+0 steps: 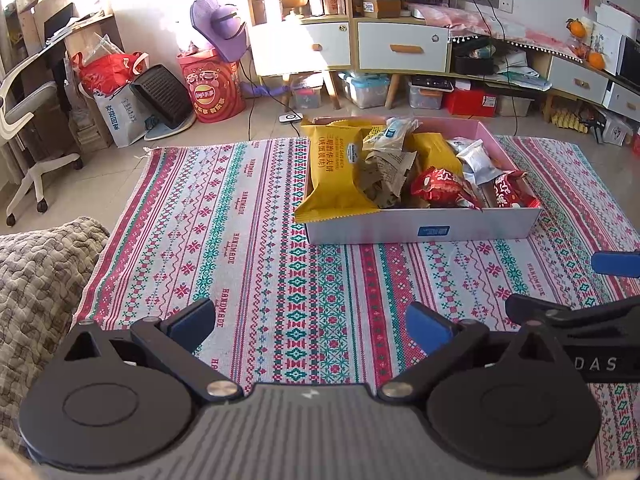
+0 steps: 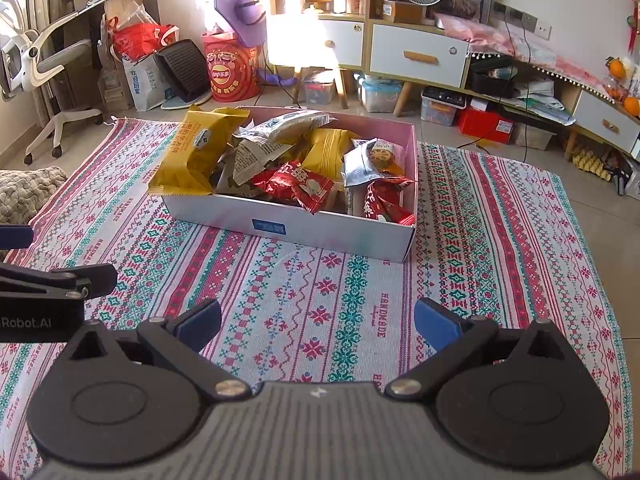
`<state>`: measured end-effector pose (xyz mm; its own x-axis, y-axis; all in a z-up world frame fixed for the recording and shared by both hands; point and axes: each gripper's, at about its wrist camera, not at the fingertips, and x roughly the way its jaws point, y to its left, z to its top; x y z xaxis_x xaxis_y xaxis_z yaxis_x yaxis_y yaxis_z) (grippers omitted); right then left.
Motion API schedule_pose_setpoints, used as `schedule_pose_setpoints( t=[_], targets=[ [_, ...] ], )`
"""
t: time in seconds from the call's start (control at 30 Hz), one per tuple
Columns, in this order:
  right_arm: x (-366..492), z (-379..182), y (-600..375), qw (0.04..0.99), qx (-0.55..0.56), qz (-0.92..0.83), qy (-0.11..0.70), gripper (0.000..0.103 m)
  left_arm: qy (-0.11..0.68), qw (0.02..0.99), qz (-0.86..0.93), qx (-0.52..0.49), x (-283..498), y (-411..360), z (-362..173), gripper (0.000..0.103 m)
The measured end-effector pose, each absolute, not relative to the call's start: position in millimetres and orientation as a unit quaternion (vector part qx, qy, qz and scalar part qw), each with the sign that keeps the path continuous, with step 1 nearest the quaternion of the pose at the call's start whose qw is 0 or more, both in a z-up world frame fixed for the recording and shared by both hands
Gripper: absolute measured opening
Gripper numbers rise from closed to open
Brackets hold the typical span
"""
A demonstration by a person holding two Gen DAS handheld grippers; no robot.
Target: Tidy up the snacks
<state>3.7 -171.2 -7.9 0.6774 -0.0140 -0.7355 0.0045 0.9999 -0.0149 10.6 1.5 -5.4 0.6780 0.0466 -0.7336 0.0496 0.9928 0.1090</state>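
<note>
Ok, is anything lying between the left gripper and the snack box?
Nothing visible. Only bare patterned cloth lies between the open left gripper and the box. The right gripper, also open, sits off to the side, not in that path.

One box (image 1: 420, 230), two yellow packets (image 1: 336, 172)

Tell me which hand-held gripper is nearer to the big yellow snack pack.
Left, slightly. The big yellow snack pack lies almost straight ahead of the left hand-held gripper; from the right hand-held gripper it lies ahead and well to the left.
</note>
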Motion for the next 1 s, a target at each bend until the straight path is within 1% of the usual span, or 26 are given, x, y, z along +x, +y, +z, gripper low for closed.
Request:
schedule_pose_setpoints(
  t=[1.0],
  targets=[
    [2.5,-9.9,-173.0,0.915,-0.007,-0.006,0.403,0.103,0.401,0.914,0.000,0.061,10.3,1.1,-5.3,0.103]
  ],
)
